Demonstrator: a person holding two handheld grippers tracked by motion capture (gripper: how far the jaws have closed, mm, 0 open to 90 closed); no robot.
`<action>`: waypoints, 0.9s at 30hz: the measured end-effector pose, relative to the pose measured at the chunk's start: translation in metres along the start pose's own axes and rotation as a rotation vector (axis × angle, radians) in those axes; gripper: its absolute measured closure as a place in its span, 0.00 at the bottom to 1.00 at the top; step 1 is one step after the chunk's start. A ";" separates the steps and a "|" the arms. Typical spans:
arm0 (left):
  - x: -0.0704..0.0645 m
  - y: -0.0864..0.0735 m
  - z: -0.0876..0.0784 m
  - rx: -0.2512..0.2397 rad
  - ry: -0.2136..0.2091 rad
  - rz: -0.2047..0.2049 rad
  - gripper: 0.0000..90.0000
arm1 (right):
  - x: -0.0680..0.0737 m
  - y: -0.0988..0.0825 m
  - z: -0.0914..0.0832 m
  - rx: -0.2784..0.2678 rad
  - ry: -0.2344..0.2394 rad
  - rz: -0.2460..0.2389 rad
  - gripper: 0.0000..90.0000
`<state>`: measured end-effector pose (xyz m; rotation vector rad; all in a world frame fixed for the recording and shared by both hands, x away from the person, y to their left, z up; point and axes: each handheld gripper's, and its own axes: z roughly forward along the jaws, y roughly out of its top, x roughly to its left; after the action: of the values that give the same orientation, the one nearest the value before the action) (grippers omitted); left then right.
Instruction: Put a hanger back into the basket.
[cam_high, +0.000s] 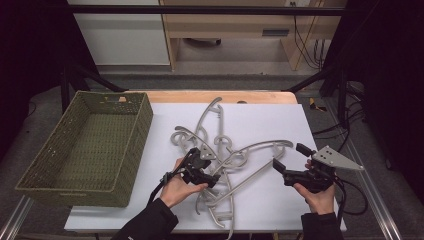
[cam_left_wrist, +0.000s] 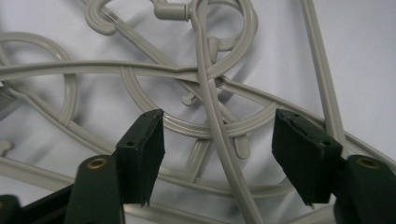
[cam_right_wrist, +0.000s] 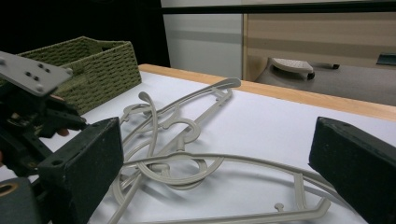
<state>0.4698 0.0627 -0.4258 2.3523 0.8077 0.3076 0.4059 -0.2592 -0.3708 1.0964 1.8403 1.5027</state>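
Several grey plastic hangers (cam_high: 248, 150) lie tangled on a white sheet in the middle of the table. My left gripper (cam_high: 206, 165) is low over the left part of the pile, held by a hand. In the left gripper view its jaws (cam_left_wrist: 219, 135) stand apart astride a thin hanger bar (cam_left_wrist: 212, 107), and the pads do not touch it. My right gripper (cam_high: 290, 157) is at the right edge of the pile. It is open (cam_right_wrist: 217, 140) with nothing between its pads, and the hangers (cam_right_wrist: 187, 130) lie beyond it.
A green woven basket (cam_high: 137, 127) stands at the table's left, with nothing inside; it also appears as the basket (cam_right_wrist: 93, 60) at the back left of the right gripper view. The white sheet (cam_high: 270, 122) covers the table up to a wooden strip at the far edge.
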 end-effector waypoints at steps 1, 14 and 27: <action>0.000 0.000 0.002 0.013 0.007 0.002 0.43 | 0.000 0.000 0.000 -0.001 -0.001 0.002 0.04; 0.000 0.002 0.019 0.048 0.014 -0.027 0.71 | 0.000 0.000 0.001 0.002 0.002 0.001 0.04; -0.001 0.004 0.020 0.116 0.016 -0.073 0.87 | 0.001 0.000 0.002 0.009 0.004 -0.003 0.04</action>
<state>0.4788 0.0499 -0.4391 2.4234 0.9392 0.2559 0.4067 -0.2573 -0.3715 1.0949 1.8525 1.4978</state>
